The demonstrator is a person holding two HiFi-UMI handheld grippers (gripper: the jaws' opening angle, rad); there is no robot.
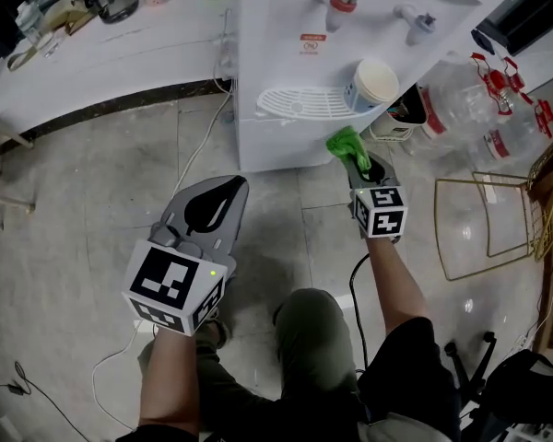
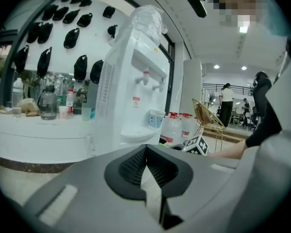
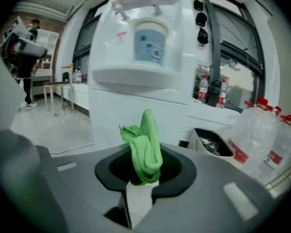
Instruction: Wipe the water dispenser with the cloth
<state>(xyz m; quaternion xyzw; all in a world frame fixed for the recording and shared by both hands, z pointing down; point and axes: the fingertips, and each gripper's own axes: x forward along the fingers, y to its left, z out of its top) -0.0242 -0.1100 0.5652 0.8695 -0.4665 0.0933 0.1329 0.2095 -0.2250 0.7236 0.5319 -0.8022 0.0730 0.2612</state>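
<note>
My right gripper (image 1: 357,161) clamps the cloth (image 1: 345,145). The dispenser (image 1: 286,72) is just above it, upper centre. My left gripper (image 1: 213,204) is closed, empty and farther off.

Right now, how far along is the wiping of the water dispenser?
Done: the green cloth is picked up, clamped in the right gripper. In hand: it is held near the lower front of the water dispenser, below the drip tray; contact cannot be judged. Left: the wiping itself. The left gripper is shut and empty.
</note>
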